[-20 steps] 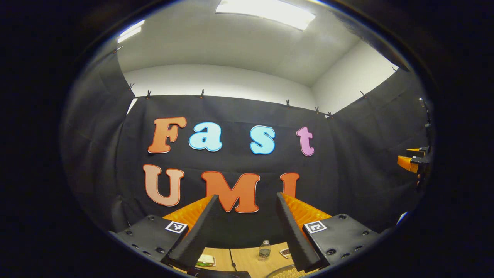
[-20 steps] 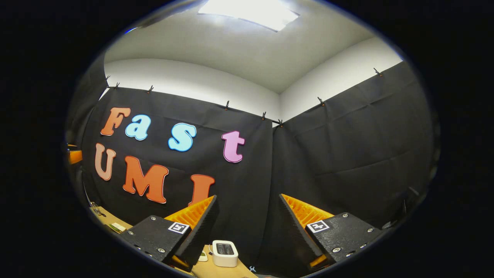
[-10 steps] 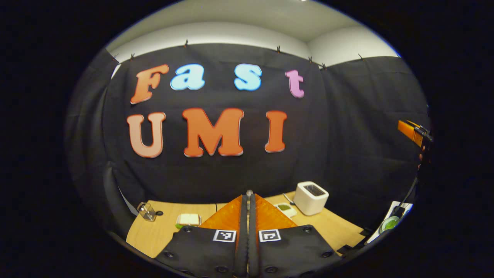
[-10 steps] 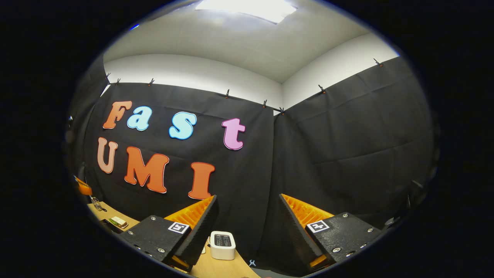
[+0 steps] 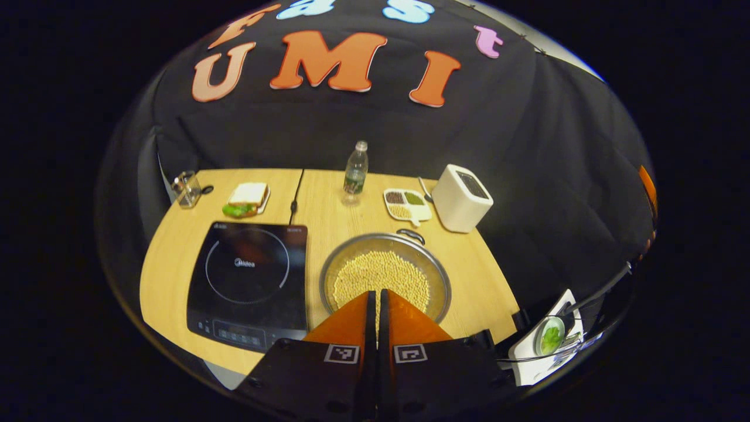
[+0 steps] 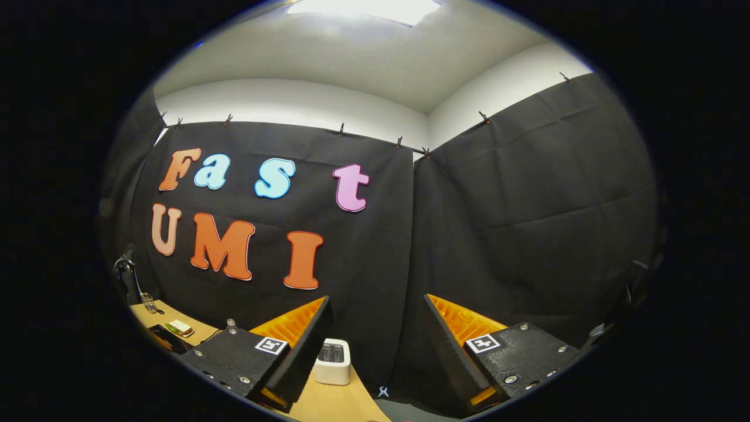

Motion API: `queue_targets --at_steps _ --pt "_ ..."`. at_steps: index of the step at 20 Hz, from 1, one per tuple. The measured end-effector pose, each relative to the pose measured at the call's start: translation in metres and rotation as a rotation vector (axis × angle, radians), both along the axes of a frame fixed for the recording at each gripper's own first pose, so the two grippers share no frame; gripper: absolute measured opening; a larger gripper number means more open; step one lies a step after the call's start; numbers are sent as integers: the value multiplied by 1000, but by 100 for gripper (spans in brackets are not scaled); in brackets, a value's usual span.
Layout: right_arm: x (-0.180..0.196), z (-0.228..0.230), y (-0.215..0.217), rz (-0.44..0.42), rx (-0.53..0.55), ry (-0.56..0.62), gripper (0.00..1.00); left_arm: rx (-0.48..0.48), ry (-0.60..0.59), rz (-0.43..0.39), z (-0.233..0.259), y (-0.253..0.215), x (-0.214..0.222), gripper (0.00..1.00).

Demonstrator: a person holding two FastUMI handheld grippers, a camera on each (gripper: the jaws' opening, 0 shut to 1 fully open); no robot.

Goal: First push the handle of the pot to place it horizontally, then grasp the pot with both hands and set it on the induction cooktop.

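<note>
In the left gripper view, the left gripper (image 5: 375,300) is seen with its fingers pressed together, nothing between them, raised above the near rim of the pot (image 5: 385,280). The pot is set on the wooden table (image 5: 480,275), just to the right of the induction cooktop (image 5: 249,283), and pale yellow grains are held in it. A dark handle (image 5: 411,235) is seen at its far rim. Farther back, a plastic bottle (image 5: 355,173), a divided dish (image 5: 405,204), a white toaster (image 5: 462,197), a sandwich plate (image 5: 247,198) and a glass (image 5: 186,189) are spread along the table's rear edge.

In the right gripper view, the right gripper (image 6: 375,328) is held wide apart, nothing gripped, and is pointed at the black curtain well above the table. The white toaster (image 6: 332,361) is glimpsed low between its fingers.
</note>
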State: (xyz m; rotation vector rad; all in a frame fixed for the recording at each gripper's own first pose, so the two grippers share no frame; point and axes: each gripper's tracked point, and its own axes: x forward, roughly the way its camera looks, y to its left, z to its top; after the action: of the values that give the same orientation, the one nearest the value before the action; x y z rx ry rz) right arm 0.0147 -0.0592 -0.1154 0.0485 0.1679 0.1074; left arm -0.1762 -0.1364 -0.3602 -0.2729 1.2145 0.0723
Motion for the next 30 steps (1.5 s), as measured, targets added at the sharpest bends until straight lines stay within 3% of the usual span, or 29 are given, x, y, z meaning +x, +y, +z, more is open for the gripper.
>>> queue_targets --at_steps 5,9,13,22,25,27,30 --pt "1 -16 -17 19 15 24 95 -21 149 103 -34 -14 -38 8" --pt "1 -27 -30 7 25 37 95 -106 266 210 -59 -29 -66 8" --pt "-4 -32 -36 -7 23 56 95 -139 351 257 -81 -31 -81 8" --pt "-23 -37 -51 -118 -8 90 95 -225 575 206 -122 -60 -125 8" --pt "-25 -38 -49 -137 -22 105 93 -197 595 181 -135 -51 -129 8" --pt "-28 -40 -45 -134 -24 118 97 -142 598 148 -146 -38 -133 8" --pt "-29 -42 -40 -131 -36 129 95 -151 615 161 -154 -35 -137 8"
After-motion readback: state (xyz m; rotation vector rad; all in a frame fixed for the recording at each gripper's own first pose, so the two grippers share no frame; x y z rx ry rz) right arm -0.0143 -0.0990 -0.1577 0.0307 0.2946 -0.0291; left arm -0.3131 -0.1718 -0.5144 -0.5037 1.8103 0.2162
